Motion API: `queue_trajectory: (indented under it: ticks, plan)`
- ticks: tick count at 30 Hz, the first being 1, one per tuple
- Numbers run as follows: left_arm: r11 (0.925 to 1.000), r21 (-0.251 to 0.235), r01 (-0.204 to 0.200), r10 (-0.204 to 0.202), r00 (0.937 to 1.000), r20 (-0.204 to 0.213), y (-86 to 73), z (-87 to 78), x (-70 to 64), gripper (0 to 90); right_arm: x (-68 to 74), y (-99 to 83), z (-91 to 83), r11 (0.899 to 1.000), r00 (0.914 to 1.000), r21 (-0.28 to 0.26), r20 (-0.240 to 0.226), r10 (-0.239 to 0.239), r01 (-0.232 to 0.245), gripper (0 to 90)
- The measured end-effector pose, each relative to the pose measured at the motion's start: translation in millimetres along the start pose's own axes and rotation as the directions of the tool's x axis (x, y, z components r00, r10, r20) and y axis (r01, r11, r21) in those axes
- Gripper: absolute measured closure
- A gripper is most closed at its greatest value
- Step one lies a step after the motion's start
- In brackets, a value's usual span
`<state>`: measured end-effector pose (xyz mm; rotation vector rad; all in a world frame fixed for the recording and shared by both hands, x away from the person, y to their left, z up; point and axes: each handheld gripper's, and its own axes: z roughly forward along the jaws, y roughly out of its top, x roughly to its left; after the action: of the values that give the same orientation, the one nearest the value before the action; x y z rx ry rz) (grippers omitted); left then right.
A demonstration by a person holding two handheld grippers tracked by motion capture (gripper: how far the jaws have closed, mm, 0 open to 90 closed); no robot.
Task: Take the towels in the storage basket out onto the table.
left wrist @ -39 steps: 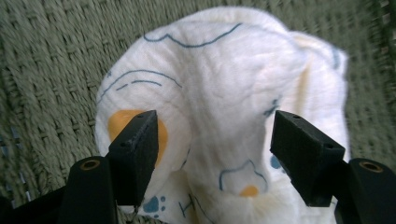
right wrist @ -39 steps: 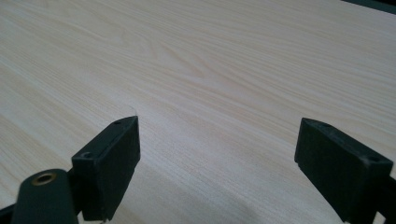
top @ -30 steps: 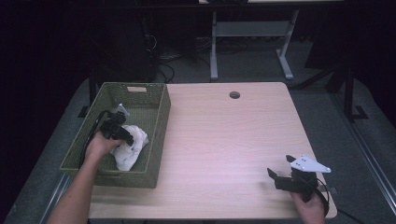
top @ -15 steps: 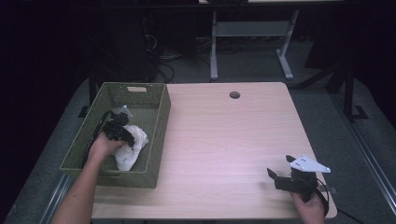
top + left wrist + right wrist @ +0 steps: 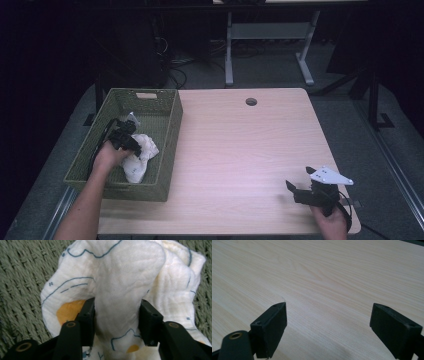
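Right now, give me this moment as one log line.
left gripper: shut on cloth in green basket | right gripper: open, empty, over table

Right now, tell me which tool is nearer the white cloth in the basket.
Left. The left tool is inside the green basket, its jaws pinching a fold of the white cloth. The right tool sits open over the table's near right corner, far from it.
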<state>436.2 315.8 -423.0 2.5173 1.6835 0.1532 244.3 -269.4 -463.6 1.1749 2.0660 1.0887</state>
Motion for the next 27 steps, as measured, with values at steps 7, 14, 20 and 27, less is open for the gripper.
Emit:
queue_trajectory:
  ticks: [7,14,20,27]
  plan:
    - [0.9999,-0.01,-0.001,0.001,0.9999,0.012,-1.2,-1.7,0.6,65.2,1.1,0.1,-0.1,1.0,1.0,-0.002,0.0,-0.004,0.004,13.7]
    - [0.9996,-0.022,0.016,-0.015,0.999,0.043,-3.4,-3.2,3.2,72.0,0.6,-0.2,0.2,1.0,1.0,0.002,0.0,-0.006,0.006,13.7]
    - [0.9984,-0.05,0.027,-0.023,0.9961,0.085,-4.6,-9.7,6.4,73.3,0.8,-0.4,1.5,1.0,1.0,0.002,0.006,-0.004,0.004,13.7]
    - [0.9942,-0.106,0.018,-0.002,0.9891,0.147,-7.3,-25.7,5.7,73.2,1.5,-0.5,1.3,1.0,0.9999,0.003,0.011,0.001,-0.001,13.7]
